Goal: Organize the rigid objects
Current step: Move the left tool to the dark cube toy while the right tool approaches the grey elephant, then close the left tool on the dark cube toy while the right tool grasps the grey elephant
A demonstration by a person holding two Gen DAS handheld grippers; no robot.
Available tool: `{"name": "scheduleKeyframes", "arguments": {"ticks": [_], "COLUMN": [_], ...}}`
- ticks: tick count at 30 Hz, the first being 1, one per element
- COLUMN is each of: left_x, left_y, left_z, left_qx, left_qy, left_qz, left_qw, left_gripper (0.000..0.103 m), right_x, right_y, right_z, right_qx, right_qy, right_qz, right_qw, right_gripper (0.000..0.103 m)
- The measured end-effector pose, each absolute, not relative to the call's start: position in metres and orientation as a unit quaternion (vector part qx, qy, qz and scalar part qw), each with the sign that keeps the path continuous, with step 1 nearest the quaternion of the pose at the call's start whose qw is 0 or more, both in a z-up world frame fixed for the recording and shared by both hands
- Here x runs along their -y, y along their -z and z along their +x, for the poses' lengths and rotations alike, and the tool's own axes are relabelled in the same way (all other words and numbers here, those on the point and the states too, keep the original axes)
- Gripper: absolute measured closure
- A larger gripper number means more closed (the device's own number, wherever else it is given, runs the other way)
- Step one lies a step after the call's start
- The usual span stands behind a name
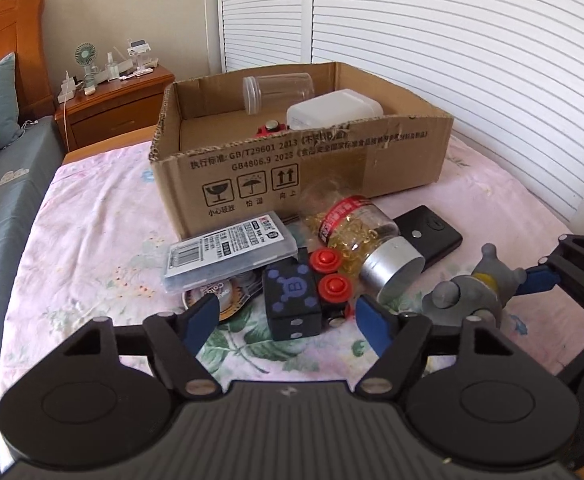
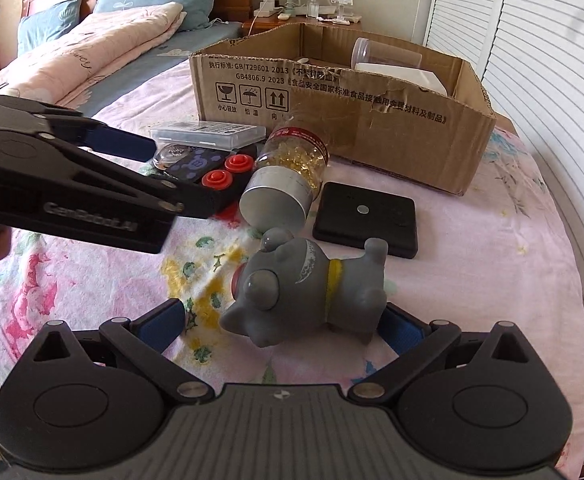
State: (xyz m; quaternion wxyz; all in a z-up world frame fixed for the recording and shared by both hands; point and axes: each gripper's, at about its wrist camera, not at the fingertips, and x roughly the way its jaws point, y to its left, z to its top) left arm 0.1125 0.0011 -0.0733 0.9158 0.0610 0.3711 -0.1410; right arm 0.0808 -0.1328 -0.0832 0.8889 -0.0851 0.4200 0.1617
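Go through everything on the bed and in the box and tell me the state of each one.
Cardboard box: open, upright.
Clear jar: in the box, on its side.
Capsule bottle: on its side, capped.
Grey dog toy: lying between the right gripper's open jaws.
Black block with red buttons: lying between the left gripper's jaws, not clamped.
Black flat device: flat on the bedspread.

A corrugated cardboard box (image 1: 292,168) with torn edges sits on the bed's soft floral cloth sheet (image 1: 91,240), beside a clear glossy jar (image 1: 356,236) with brushed metal lid (image 1: 396,270) and a matt rubbery grey dog toy (image 2: 304,292).
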Motion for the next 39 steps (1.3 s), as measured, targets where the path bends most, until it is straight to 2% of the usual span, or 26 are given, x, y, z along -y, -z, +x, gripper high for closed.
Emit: {"name": "scheduleKeyframes", "arguments": {"ticks": [3, 6, 7, 19, 21, 23, 24, 32, 34, 39], "left_x": [0.003, 0.005, 0.005, -0.028, -0.032, -0.033, -0.032, -0.029, -0.03, -0.029], "left_y": [0.077, 0.077, 0.077, 0.075, 0.076, 0.077, 0.078, 0.085, 0.085, 0.085], "left_z": [0.116, 0.118, 0.119, 0.075, 0.07, 0.068, 0.069, 0.08, 0.081, 0.085], "left_qx": [-0.367, -0.363, -0.367, -0.39, -0.391, -0.385, -0.383, -0.385, -0.386, -0.389], "left_qy": [0.143, 0.16, 0.165, 0.137, 0.127, 0.12, 0.117, 0.143, 0.144, 0.153], "left_qz": [0.069, 0.069, 0.063, 0.06, 0.065, 0.07, 0.072, 0.058, 0.058, 0.058], "left_qw": [0.917, 0.915, 0.913, 0.909, 0.909, 0.912, 0.913, 0.91, 0.909, 0.907], "left_gripper": [0.036, 0.052, 0.054, 0.054, 0.05, 0.039, 0.038, 0.041, 0.041, 0.046], "right_x": [0.133, 0.133, 0.133, 0.135, 0.136, 0.134, 0.133, 0.13, 0.13, 0.131], "right_y": [0.083, 0.083, 0.084, 0.084, 0.084, 0.084, 0.084, 0.08, 0.079, 0.077], "right_z": [0.08, 0.079, 0.079, 0.077, 0.077, 0.079, 0.08, 0.085, 0.086, 0.089], "right_qx": [-0.418, -0.416, -0.416, -0.416, -0.416, -0.417, -0.417, -0.414, -0.411, -0.416], "right_qy": [-0.163, -0.164, -0.165, -0.162, -0.16, -0.159, -0.158, -0.149, -0.148, -0.137], "right_qz": [-0.086, -0.086, -0.086, -0.085, -0.084, -0.084, -0.085, -0.089, -0.086, -0.083], "right_qw": [0.89, 0.89, 0.89, 0.891, 0.891, 0.891, 0.891, 0.894, 0.895, 0.895], "right_gripper": [0.0, 0.0, 0.0, 0.0, 0.0, 0.0, 0.0, 0.001, 0.003, 0.018]}}
